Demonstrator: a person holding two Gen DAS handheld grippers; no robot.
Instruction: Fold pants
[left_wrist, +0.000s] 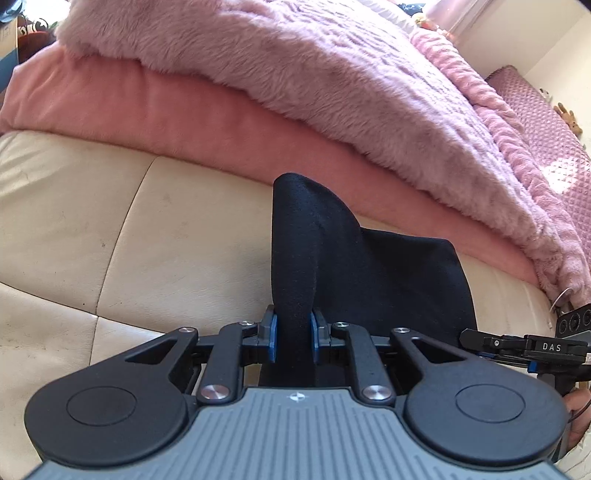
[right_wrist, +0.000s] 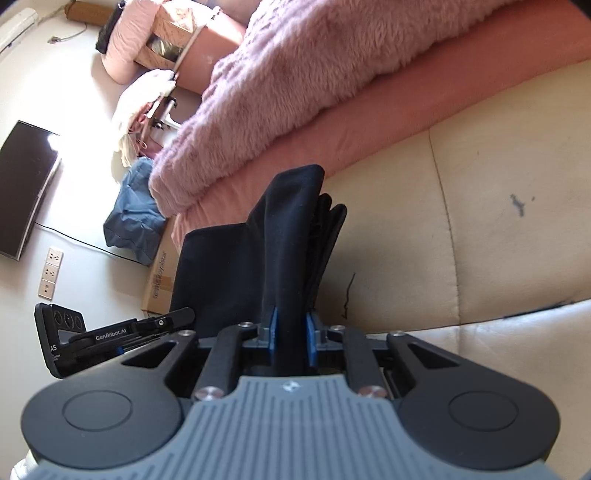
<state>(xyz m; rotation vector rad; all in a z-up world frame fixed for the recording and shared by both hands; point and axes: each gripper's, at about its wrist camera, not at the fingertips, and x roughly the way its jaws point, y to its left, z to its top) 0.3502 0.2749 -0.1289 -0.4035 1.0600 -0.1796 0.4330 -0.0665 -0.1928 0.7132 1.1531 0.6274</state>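
The pants (left_wrist: 369, 273) are black, soft fabric, held up over a cream leather surface (left_wrist: 110, 229). My left gripper (left_wrist: 293, 332) is shut on a bunched edge of the pants, which stands up between its blue pads (left_wrist: 272, 332). My right gripper (right_wrist: 290, 332) is shut on another bunched edge of the same pants (right_wrist: 280, 236), with layered folds beside it. The cloth hangs slack between the two grippers. The right gripper shows at the right edge of the left wrist view (left_wrist: 524, 347); the left gripper shows at the left of the right wrist view (right_wrist: 110, 336).
A pink sheet (left_wrist: 184, 122) and a fluffy pink blanket (left_wrist: 314, 74) lie on the bed behind the cream surface (right_wrist: 480, 221). In the right wrist view, a TV (right_wrist: 26, 188), wall sockets (right_wrist: 50, 273), a blue cloth heap (right_wrist: 133, 218) and a cardboard box (right_wrist: 159, 280) stand off to the left.
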